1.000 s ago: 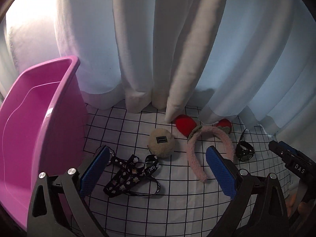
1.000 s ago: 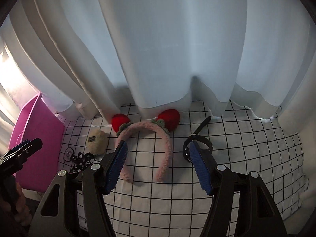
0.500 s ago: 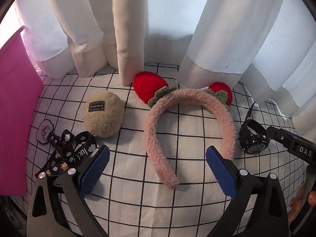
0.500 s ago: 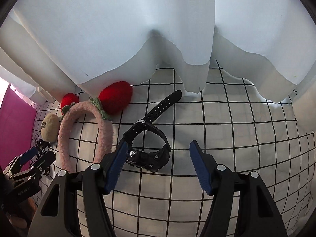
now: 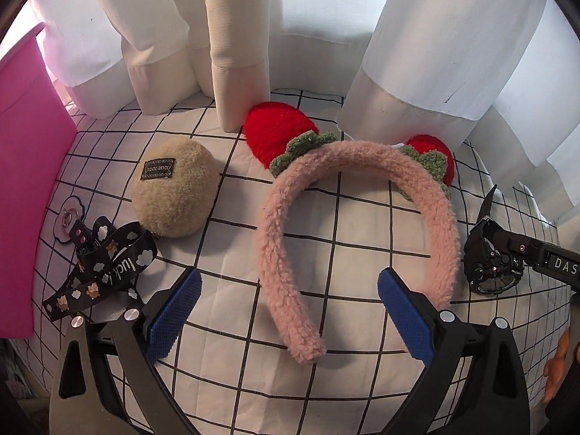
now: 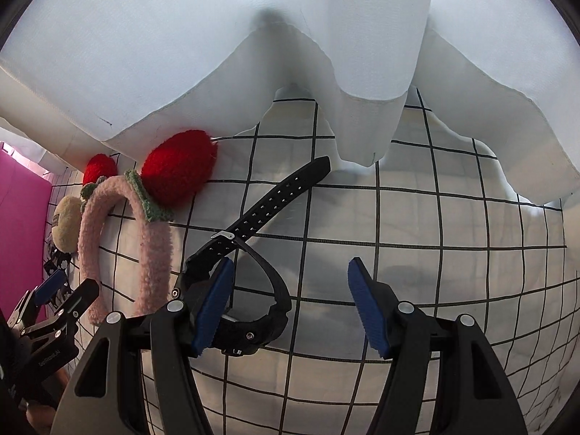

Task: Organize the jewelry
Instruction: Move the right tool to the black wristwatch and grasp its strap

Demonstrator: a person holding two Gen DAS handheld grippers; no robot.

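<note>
A: Which piece is up first?

B: By my reading, the black watch [image 6: 250, 311] — a hard, moulded case with a long perforated strap running up and away toward the curtain [image 6: 290, 54]. It lies on the checked cloth [image 6: 435, 235], right at the inner face of the right gripper's [image 6: 288, 306] left finger, with its case partly behind that pad.

A: Is it gripped?

B: No. The jaws stand wide apart with nothing between them but cloth and the watch's loop at one side. I'd say this is the approach step; the next move calls for shifting left to centre the case, then closing on the rigid body rather than the floppy strap.

A: And the other hand?

B: The left gripper [image 5: 290, 304] is spread too, holding nothing. The near leg of the pink fleece headband [image 5: 286, 282] lies between its pads — soft, curved, with red knitted strawberries on top.

A: Around that?

B: To the left of its fingers, a tan plush pom-pom [image 5: 174, 195] with a sewn label and a glossy black printed ribbon [image 5: 105, 272]. Further left stands the smooth pink bin [image 5: 29, 181], the likely destination.
</note>
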